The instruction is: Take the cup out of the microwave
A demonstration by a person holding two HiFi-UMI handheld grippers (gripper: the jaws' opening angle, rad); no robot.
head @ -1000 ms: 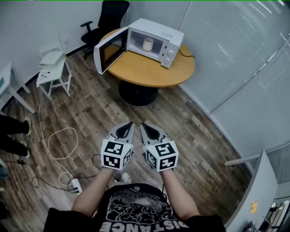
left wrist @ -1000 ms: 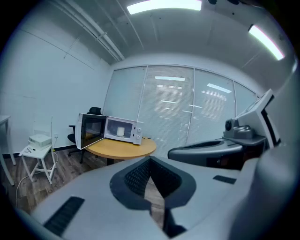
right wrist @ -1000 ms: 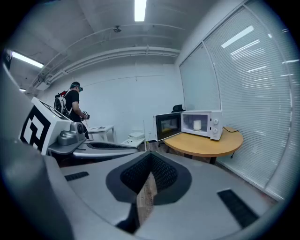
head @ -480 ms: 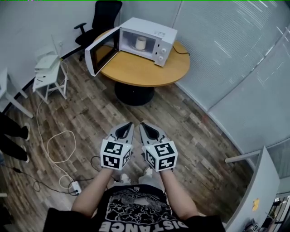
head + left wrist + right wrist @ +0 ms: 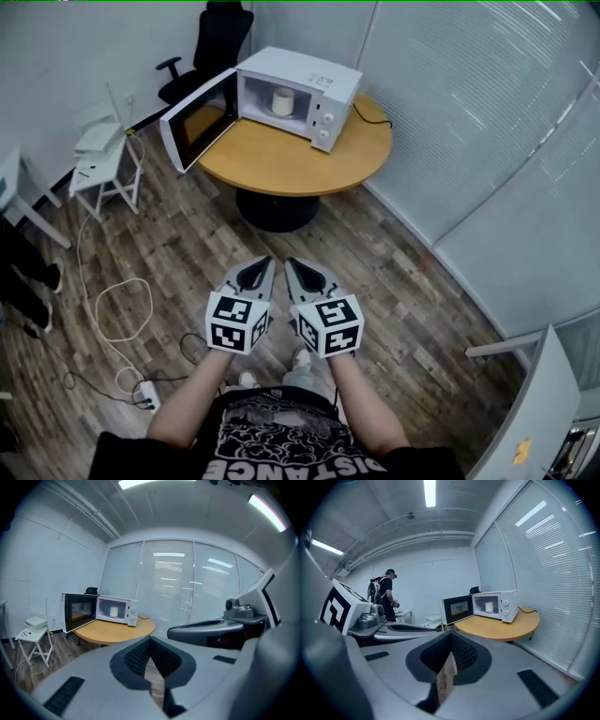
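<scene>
A white cup (image 5: 282,100) stands inside the white microwave (image 5: 317,79), whose door (image 5: 196,120) hangs open to the left. The microwave sits on a round wooden table (image 5: 291,161) well ahead of me. My left gripper (image 5: 261,273) and right gripper (image 5: 296,273) are held side by side over the wood floor, far short of the table, both shut with nothing in them. From the left gripper view the cup (image 5: 114,612) shows in the open microwave (image 5: 123,612). The right gripper view shows the cup (image 5: 489,607) too.
A black office chair (image 5: 213,39) stands behind the table. A small white side table (image 5: 97,156) is at the left, with cables (image 5: 114,317) and a power strip (image 5: 148,397) on the floor. Glass walls with blinds (image 5: 487,122) run along the right. A person (image 5: 387,600) stands at the far wall.
The table and microwave have drawn a little nearer and shifted left in the head view. Both grippers stay shut and side by side, carried forward together.
</scene>
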